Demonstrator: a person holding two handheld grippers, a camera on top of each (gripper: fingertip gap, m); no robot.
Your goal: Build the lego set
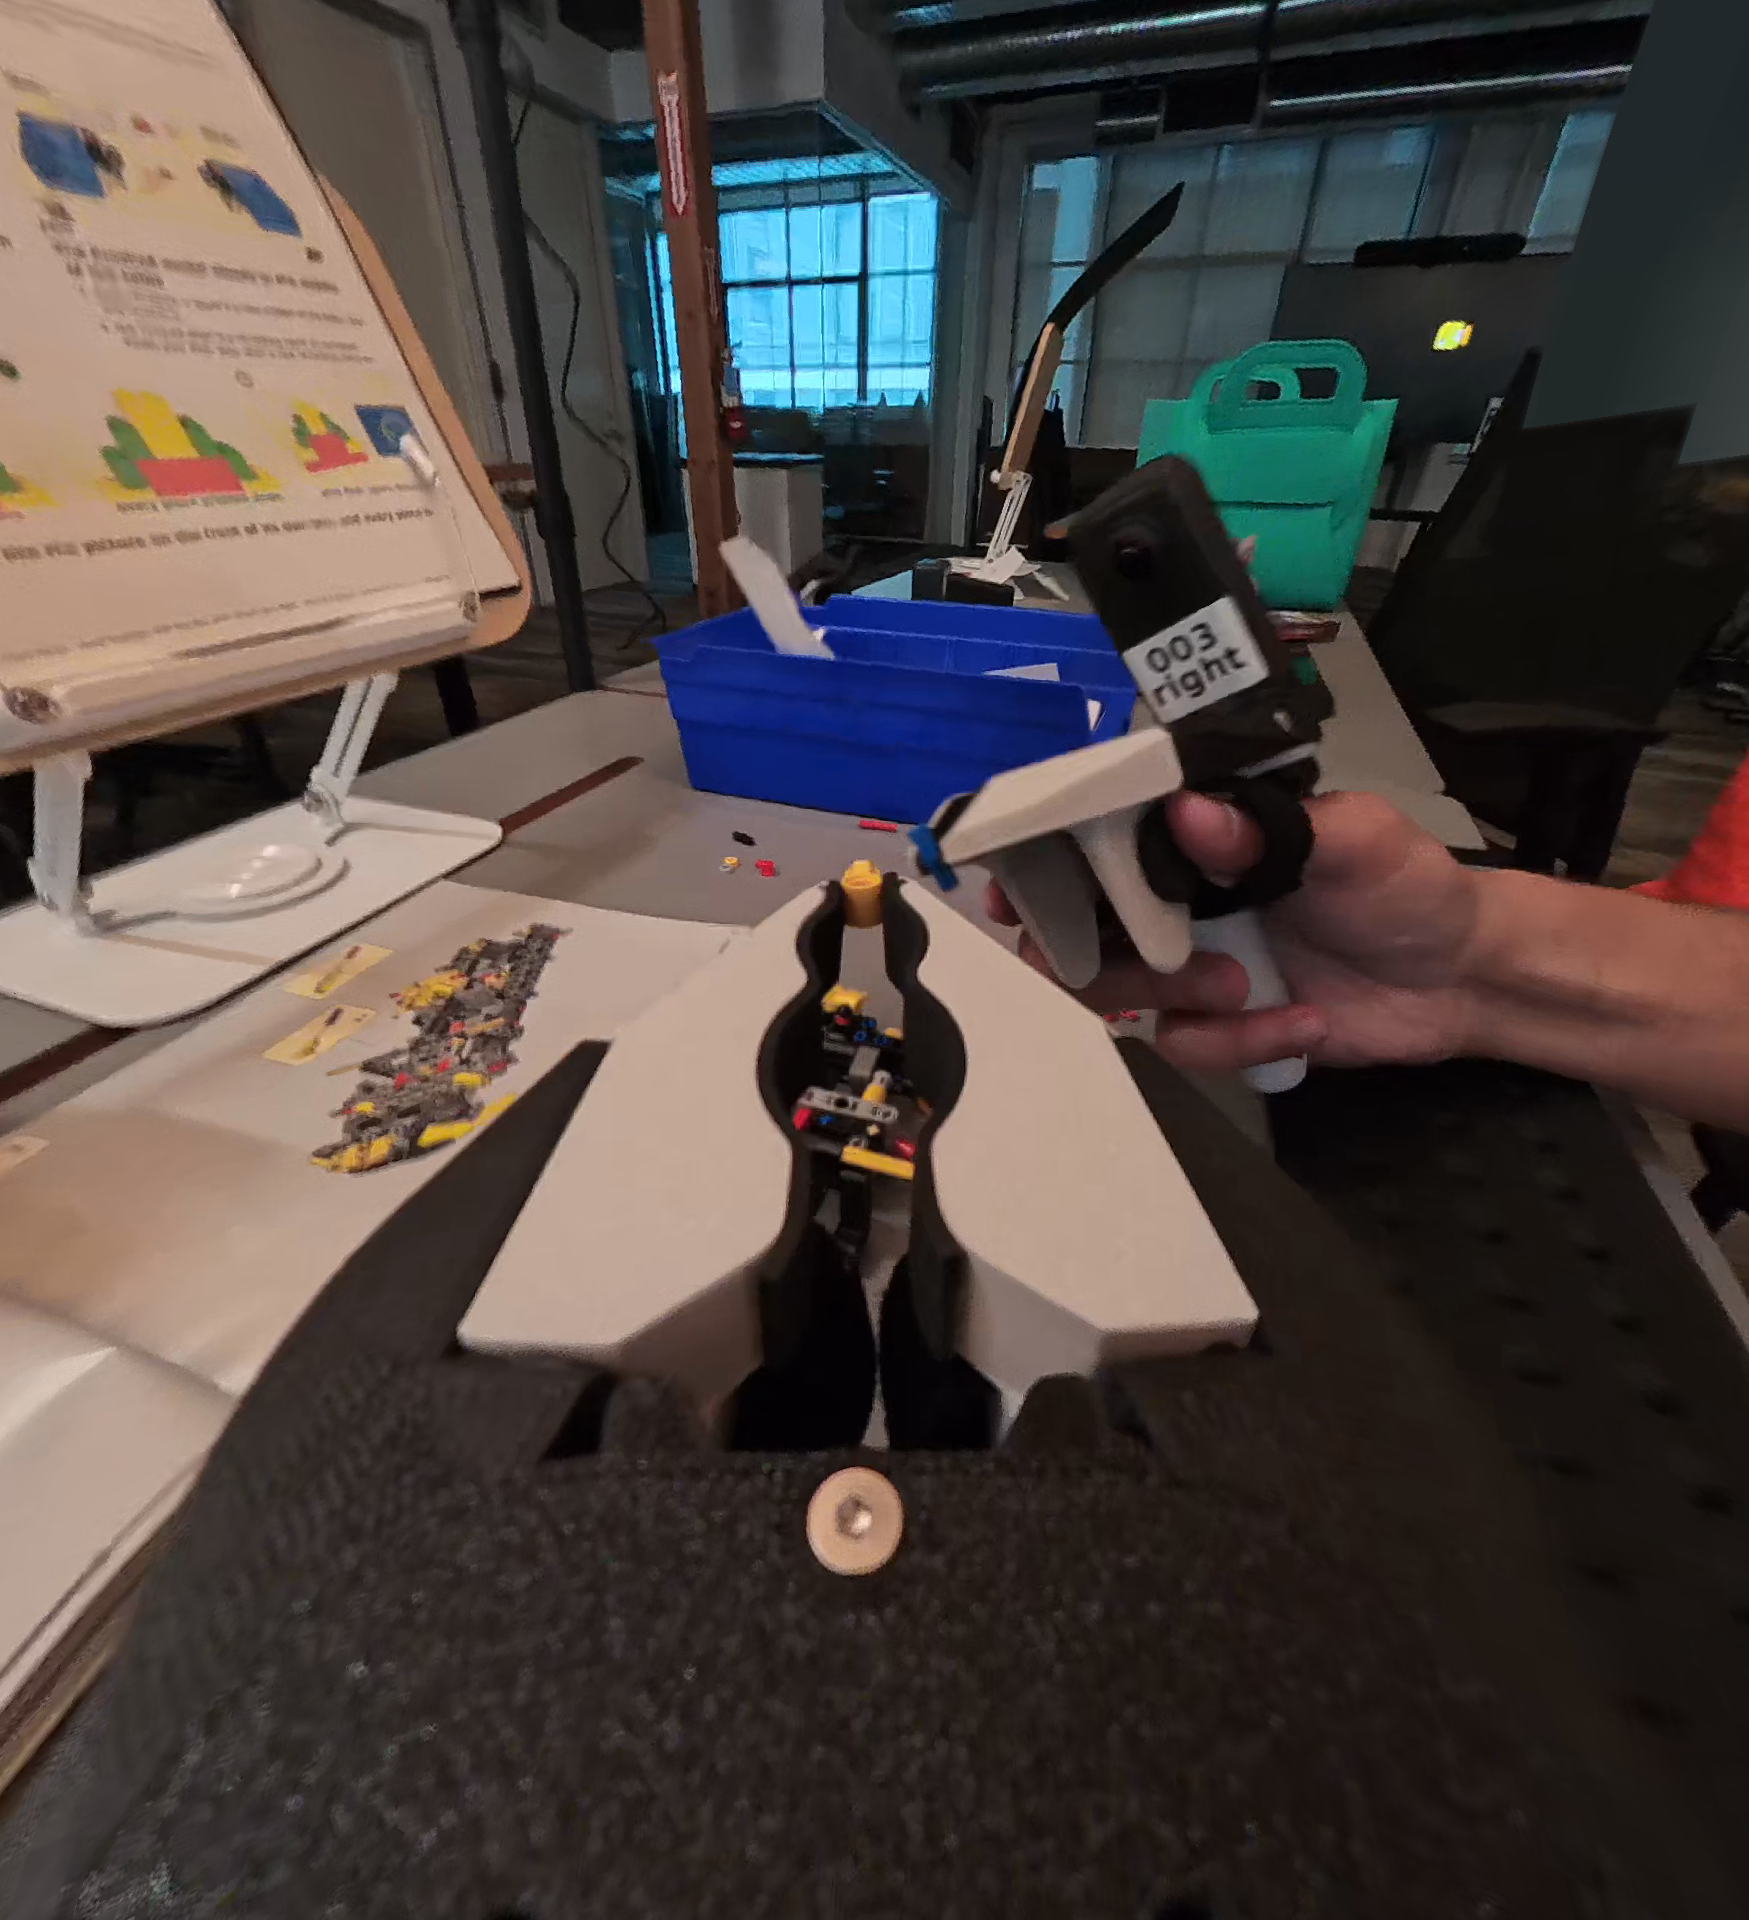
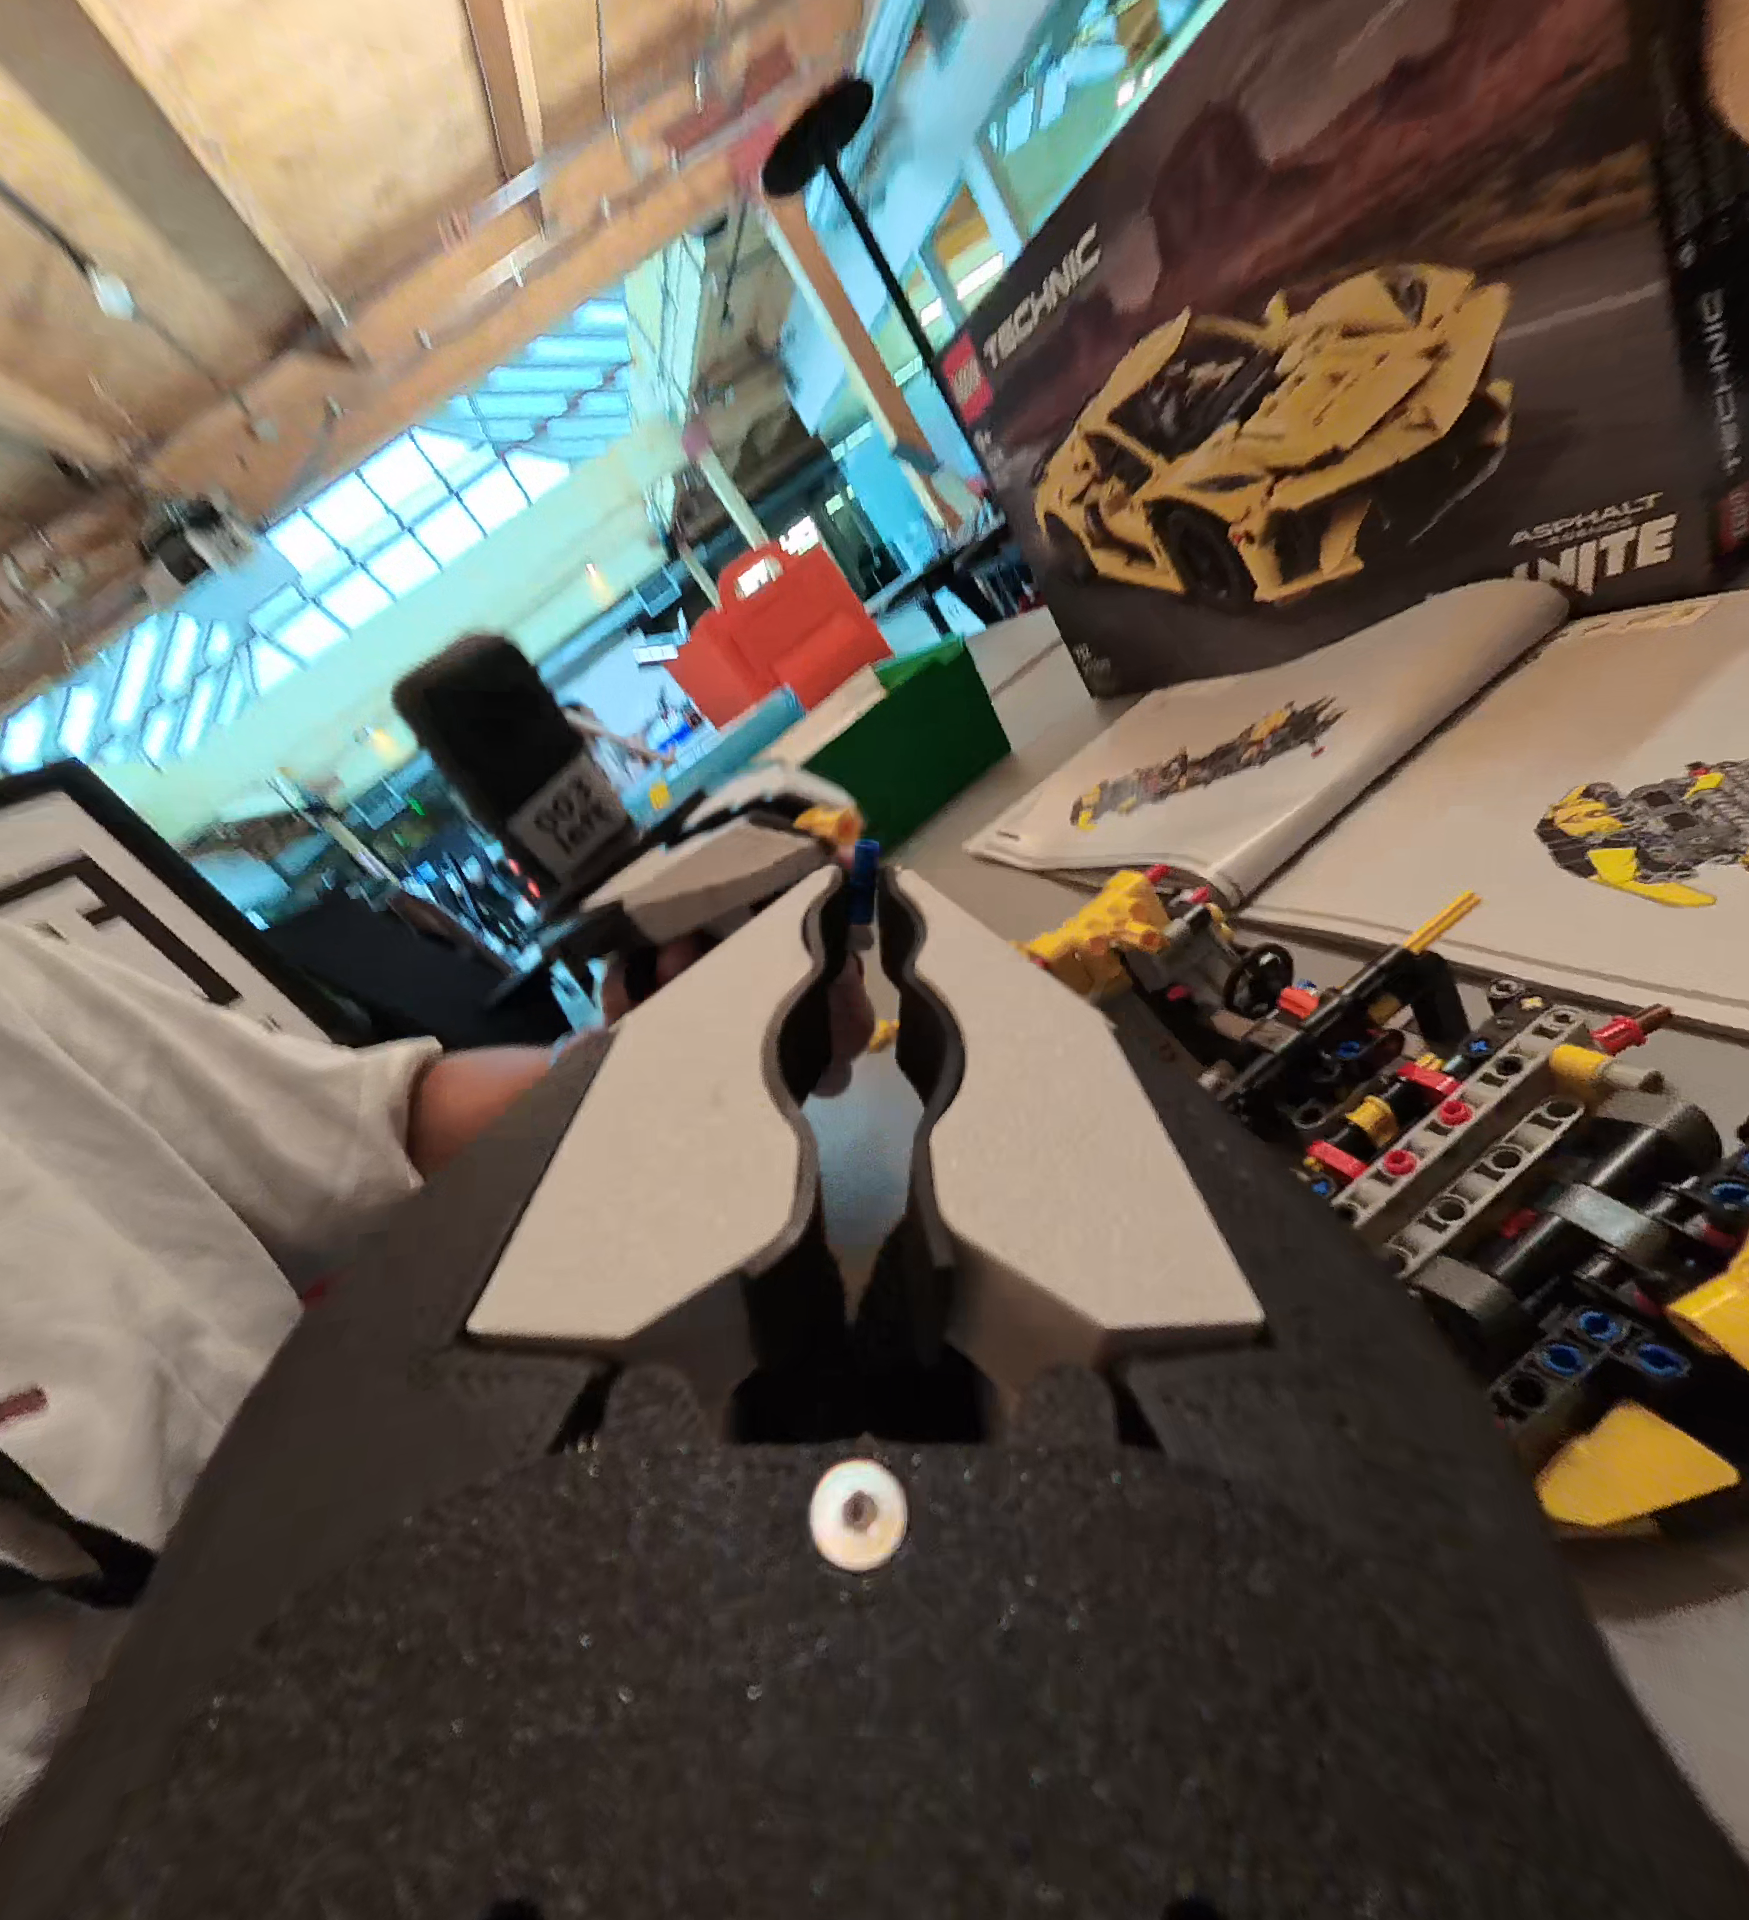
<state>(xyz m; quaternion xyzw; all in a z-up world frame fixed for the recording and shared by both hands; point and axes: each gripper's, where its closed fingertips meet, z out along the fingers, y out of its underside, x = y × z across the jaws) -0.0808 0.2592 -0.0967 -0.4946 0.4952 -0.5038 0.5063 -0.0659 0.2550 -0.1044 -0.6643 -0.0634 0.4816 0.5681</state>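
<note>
Now left claw [image 1: 862,896] pinches yellow connector [image 1: 862,891], right claw [image 2: 862,883] pinches blue pin [image 2: 864,881]: align pin square to connector hole, then press gently

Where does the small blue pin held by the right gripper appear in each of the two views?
Left wrist view: the blue pin is right of centre, at the tips of the right gripper.
Right wrist view: the same pin is at upper centre, between that view's own fingertips.
Shared landmark: the yellow piece held by the left gripper, close beside the pin.
</note>
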